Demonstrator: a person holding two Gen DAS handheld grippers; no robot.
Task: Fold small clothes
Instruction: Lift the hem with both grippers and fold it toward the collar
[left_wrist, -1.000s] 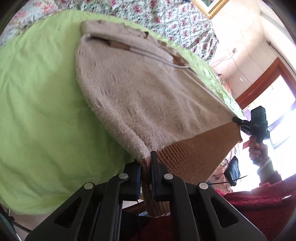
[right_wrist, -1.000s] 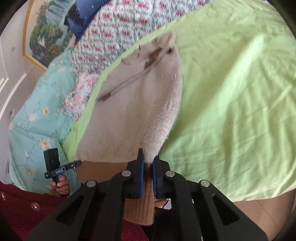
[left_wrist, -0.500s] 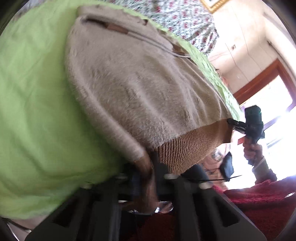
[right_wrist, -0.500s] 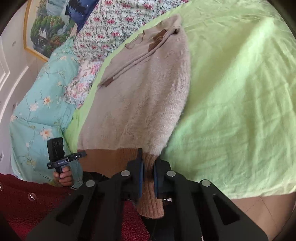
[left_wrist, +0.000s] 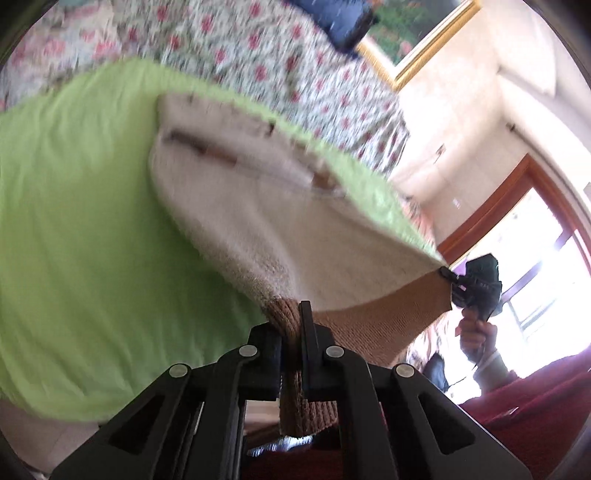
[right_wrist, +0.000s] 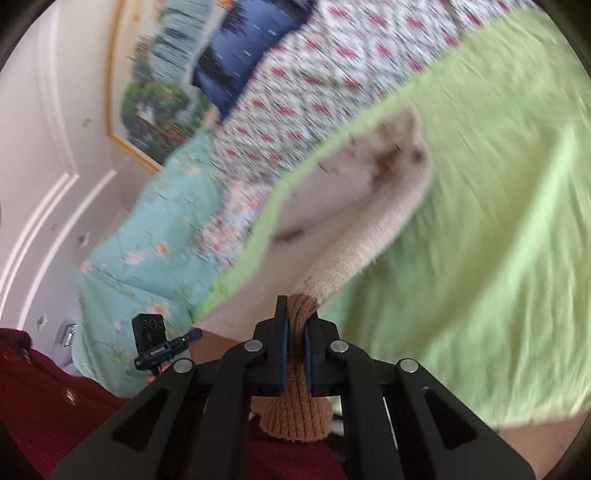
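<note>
Gripping sweater (left_wrist: 280, 229) hem, both jaws closed, green sheet (left_wrist: 74, 240)

A cream fleece garment (left_wrist: 280, 236) with a tan ribbed hem (left_wrist: 388, 317) lies across a lime-green sheet (left_wrist: 81, 229). Beyond it spreads white bedding printed with red flowers (right_wrist: 332, 85), an aqua floral quilt (right_wrist: 147, 236) and a navy pillow (right_wrist: 236, 62). Both grippers are black.
</note>
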